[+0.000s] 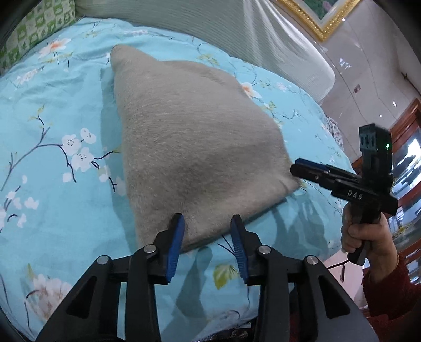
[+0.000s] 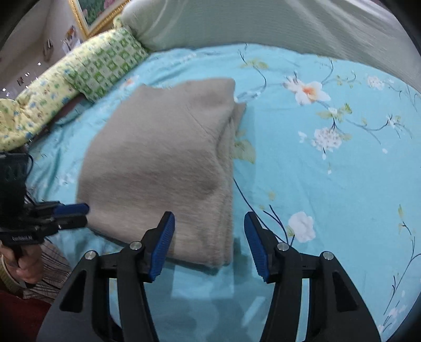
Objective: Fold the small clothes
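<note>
A folded grey-beige fuzzy garment lies flat on the blue floral bedspread; it also shows in the right wrist view, with stacked layers along its right edge. My left gripper is open and empty, just above the garment's near edge. My right gripper is open and empty, over the garment's near right corner. The right gripper also shows at the right of the left wrist view, beside the garment's corner. The left gripper shows at the left of the right wrist view, by the garment's left edge.
A green checked pillow and a yellow floral quilt lie at the bed's far left. A pale padded headboard runs behind the bed. A gold picture frame hangs on the wall. The bed's edge drops off at the right.
</note>
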### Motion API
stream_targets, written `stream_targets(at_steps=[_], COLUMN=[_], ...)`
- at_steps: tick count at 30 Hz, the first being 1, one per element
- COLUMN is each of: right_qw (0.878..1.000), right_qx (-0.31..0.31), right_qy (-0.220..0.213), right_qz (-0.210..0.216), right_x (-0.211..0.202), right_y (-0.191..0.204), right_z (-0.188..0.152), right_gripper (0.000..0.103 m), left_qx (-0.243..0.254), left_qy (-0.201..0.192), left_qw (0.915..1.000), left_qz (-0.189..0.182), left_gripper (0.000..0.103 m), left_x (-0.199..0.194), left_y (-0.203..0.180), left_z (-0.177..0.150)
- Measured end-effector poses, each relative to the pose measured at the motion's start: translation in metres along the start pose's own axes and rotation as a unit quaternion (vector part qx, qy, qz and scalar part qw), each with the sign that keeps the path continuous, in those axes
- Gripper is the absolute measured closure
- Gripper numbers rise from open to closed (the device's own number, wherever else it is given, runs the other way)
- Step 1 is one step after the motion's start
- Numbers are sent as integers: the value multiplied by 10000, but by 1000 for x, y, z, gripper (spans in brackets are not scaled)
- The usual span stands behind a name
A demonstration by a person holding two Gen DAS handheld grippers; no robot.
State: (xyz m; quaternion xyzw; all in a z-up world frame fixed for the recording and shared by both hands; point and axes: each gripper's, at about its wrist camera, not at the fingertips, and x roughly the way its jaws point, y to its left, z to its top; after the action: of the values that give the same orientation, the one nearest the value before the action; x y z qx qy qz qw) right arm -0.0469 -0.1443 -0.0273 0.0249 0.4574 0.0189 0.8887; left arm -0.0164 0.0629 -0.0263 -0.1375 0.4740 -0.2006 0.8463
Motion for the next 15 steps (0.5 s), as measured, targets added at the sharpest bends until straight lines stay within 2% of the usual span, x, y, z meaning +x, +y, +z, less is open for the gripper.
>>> stream_targets(at_steps=[4,6,7,9,11,15], right_qw=[9994,9991,9989,9985,9979,9972], right_qx=[144,190,215,281,351,430], right_qy=[-169,-199,-206,-240,-306,-423], right_qz=[281,327,354,403,441,445], right_x=[-14,-16,-17,-19,-24,-30], right_y=[8,11,14,17,20,28], right_z=[-7,-10,-12,-15,-21,-33], right_gripper=[47,47,47,47,47,47], left_qx=[41,-59,-103,-165,-226,-326], left_qy=[-65,-143,-212,-356,-518,-669], left_qw=[9999,9997,9994,9978,9948,9904], left_qz=[108,164,252,538,847,1169], left_gripper=[60,54,51,38,30,28], left_x=[-16,-26,-31,-42,-52,-60], left_y=[-7,-5,-5,-5,-4,-2], left_z=[-4,-6,-7,-9,-12,-19])
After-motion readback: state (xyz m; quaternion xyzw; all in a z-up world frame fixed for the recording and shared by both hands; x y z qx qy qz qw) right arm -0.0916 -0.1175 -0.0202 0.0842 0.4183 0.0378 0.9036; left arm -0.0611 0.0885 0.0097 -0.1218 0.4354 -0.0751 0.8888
